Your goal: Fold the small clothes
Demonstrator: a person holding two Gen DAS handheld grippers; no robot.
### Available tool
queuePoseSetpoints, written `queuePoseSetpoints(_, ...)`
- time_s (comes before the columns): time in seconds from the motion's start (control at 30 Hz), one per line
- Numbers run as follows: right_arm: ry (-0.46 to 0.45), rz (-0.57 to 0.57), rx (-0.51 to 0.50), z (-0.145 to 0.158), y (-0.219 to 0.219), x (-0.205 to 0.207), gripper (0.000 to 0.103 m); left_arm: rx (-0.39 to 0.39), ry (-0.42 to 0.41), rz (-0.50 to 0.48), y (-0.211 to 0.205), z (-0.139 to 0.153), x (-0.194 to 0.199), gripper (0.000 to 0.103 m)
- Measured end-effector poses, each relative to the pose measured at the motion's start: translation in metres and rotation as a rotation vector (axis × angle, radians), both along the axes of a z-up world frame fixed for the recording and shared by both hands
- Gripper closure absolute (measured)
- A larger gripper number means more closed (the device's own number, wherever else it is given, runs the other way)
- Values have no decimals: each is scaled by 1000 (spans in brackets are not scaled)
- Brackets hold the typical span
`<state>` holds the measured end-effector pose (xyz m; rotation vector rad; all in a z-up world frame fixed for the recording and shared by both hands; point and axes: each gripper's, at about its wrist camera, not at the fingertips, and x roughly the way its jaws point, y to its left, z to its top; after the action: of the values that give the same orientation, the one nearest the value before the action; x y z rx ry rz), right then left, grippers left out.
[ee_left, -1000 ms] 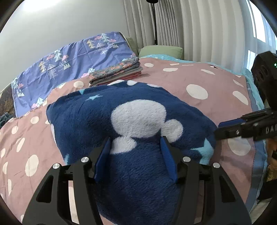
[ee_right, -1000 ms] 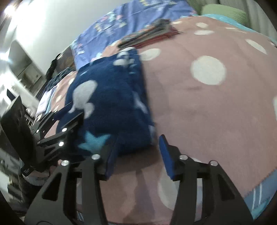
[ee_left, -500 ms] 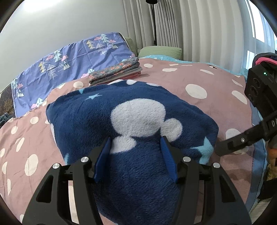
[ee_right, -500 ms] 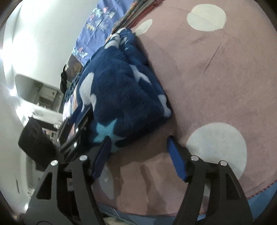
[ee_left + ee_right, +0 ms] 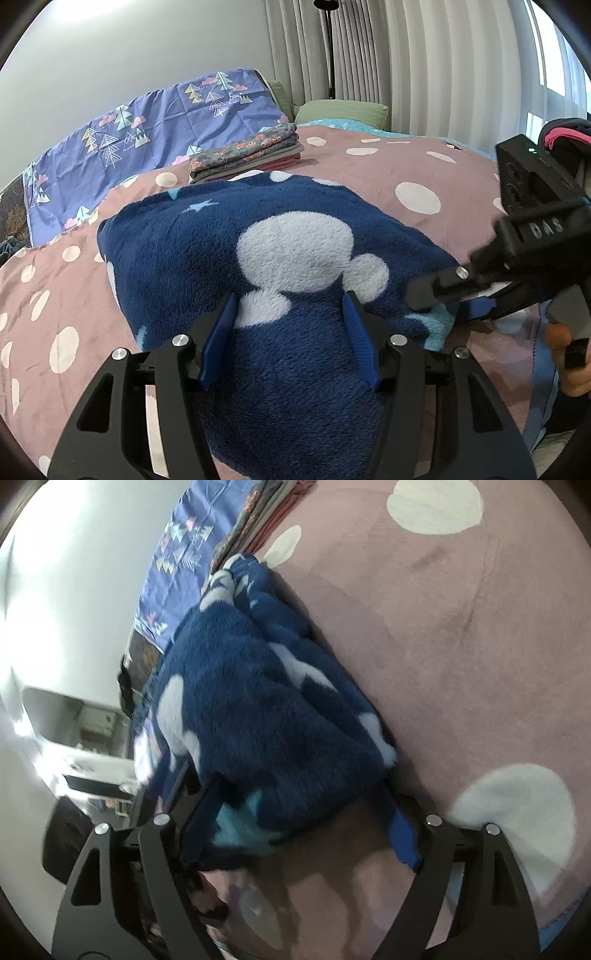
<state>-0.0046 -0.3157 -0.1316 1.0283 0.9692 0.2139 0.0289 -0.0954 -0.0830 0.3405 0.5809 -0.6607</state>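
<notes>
A dark blue fleece garment (image 5: 207, 240) with white mouse-head shapes and light blue stars lies folded on the bed. My left gripper (image 5: 288, 328) sits at its near edge, its blue pads pressed on a thick fold of the fleece. In the left wrist view my right gripper (image 5: 443, 302) reaches in from the right at the garment's near right corner. The right wrist view shows the right gripper (image 5: 299, 830) with its jaws opening wide. The fleece corner (image 5: 258, 686) lies between the fingers, and the pads do not press on it.
The bed wears a pink spread with white dots (image 5: 417, 192). A stack of folded clothes (image 5: 247, 155) lies behind the fleece. Further back are a purple patterned sheet (image 5: 147, 136), a green pillow (image 5: 343, 110) and curtains (image 5: 424, 74). A person's hand (image 5: 569, 354) holds the right gripper.
My right gripper has rolled, dropped toward the fleece's near right corner and spread its jaws wider around it. The left gripper and the fleece have kept still.
</notes>
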Motion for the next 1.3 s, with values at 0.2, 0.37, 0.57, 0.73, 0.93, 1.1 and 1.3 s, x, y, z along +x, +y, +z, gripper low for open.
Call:
queuePoseSetpoints(0.2, -68, -35, 9, 0, 9, 21, 12, -34, 24, 3, 3, 2, 1, 44)
queuePoseSetpoints(0.37, -39, -26, 55, -1, 5, 10, 19, -45, 30, -1, 1, 3, 0, 43)
queuePoseSetpoints(0.57, -40, -41, 56, -2, 9, 11, 17, -43, 30, 2, 0, 2, 0, 40)
queuePoseSetpoints(0.73, -50, -88, 16, 1, 16, 30, 14, -49, 36, 3, 0, 3, 2, 40)
queuePoseSetpoints(0.93, -78, -95, -15, 1, 15, 21, 25, -41, 32, -9, -9, 3, 0, 37)
queuePoseSetpoints(1.1, -84, -78, -24, 0, 13, 19, 26, -36, 49, -27, -8, 10, -2, 29)
queuePoseSetpoints(1.3, -87, -69, -21, -1, 12, 20, 26, -230, 101, -10, 36, 45, 12, 20)
